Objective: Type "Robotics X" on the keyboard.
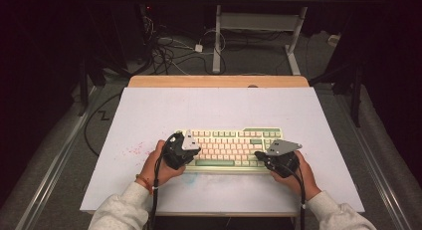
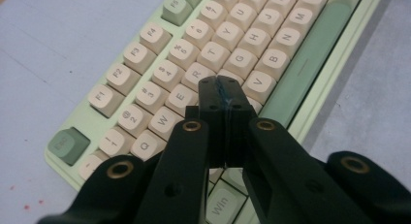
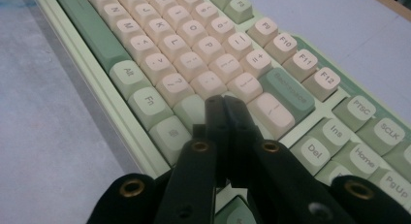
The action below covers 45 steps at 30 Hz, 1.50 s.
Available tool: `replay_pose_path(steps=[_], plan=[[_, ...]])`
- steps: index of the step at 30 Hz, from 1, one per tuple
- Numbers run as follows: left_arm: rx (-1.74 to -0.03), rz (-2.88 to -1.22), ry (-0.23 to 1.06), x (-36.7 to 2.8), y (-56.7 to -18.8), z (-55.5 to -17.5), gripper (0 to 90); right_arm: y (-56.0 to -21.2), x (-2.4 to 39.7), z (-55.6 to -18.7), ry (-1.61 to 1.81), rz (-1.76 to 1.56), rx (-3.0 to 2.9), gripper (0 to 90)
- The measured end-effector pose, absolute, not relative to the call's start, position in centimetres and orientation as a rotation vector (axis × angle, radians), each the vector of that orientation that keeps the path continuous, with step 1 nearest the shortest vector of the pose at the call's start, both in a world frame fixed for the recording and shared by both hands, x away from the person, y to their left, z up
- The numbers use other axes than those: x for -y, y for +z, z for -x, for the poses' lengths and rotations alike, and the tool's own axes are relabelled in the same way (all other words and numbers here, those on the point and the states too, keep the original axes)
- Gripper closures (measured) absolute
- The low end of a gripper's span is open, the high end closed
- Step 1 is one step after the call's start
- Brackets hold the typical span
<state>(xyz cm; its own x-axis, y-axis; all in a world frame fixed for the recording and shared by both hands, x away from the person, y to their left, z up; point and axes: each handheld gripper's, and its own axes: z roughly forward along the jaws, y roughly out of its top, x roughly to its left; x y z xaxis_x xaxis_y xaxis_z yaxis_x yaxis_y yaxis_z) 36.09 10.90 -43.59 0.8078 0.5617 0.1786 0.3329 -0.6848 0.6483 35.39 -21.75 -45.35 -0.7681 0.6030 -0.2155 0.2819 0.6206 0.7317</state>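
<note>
Keyboard: a pale green mechanical keyboard with cream and green keycaps (image 1: 229,149) lies flat on my counter, a white sheet over a wooden top (image 1: 149,110), near my edge and about midway across.
Left gripper: my black left gripper (image 1: 185,151) sits over the keyboard's left end; in the left gripper view its tips (image 2: 224,86) hang just above the cream letter keys by the D and C.
Left jaws: pressed together, nothing between them.
Right gripper: my black right gripper (image 1: 274,156) sits over the keyboard's right end; in the right gripper view its tips (image 3: 224,102) stand over the keys near the green Backspace key (image 3: 287,90) and a cream key beside it.
Right jaws: together, holding nothing.
Contact: I cannot tell whether either tip touches a keycap.
Hands: my left hand (image 1: 157,165) and right hand (image 1: 303,177) grip the bodies, grey sleeves at the counter's near edge.
Marks: small red specks (image 1: 133,150) on the sheet left of the keyboard.
</note>
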Motion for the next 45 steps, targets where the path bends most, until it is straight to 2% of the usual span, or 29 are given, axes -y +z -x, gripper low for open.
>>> replay_pose_path(steps=[8,16,19,31,33,36,45], plan=[[-0.651,-2.332,0.546,-11.1,-43.7,-35.8,76.6,-44.2,21.9,-35.0,1.024,-0.690,-2.350,89.6],[-0.667,-2.281,0.618,-11.3,-43.8,-35.5,55.5,-43.7,22.1,-34.7,1.053,-0.691,-2.305,81.4],[-0.675,-2.272,0.661,-11.2,-43.7,-35.4,47.7,-43.8,22.1,-34.7,1.051,-0.693,-2.293,75.1],[-0.691,-2.248,0.684,-10.9,-44.2,-35.2,19.7,-44.2,22.0,-34.9,1.059,-0.754,-2.220,30.5],[-0.681,-2.249,0.686,-10.9,-44.2,-35.2,18.0,-44.3,21.9,-35.0,1.042,-0.776,-2.206,24.3],[-0.680,-2.239,0.682,-10.8,-44.2,-35.0,16.8,-44.2,21.9,-35.0,1.055,-0.782,-2.187,20.5],[-0.665,-2.217,0.723,-10.9,-43.7,-34.5,16.8,-44.0,21.6,-34.5,1.049,-0.768,-2.157,19.0]])
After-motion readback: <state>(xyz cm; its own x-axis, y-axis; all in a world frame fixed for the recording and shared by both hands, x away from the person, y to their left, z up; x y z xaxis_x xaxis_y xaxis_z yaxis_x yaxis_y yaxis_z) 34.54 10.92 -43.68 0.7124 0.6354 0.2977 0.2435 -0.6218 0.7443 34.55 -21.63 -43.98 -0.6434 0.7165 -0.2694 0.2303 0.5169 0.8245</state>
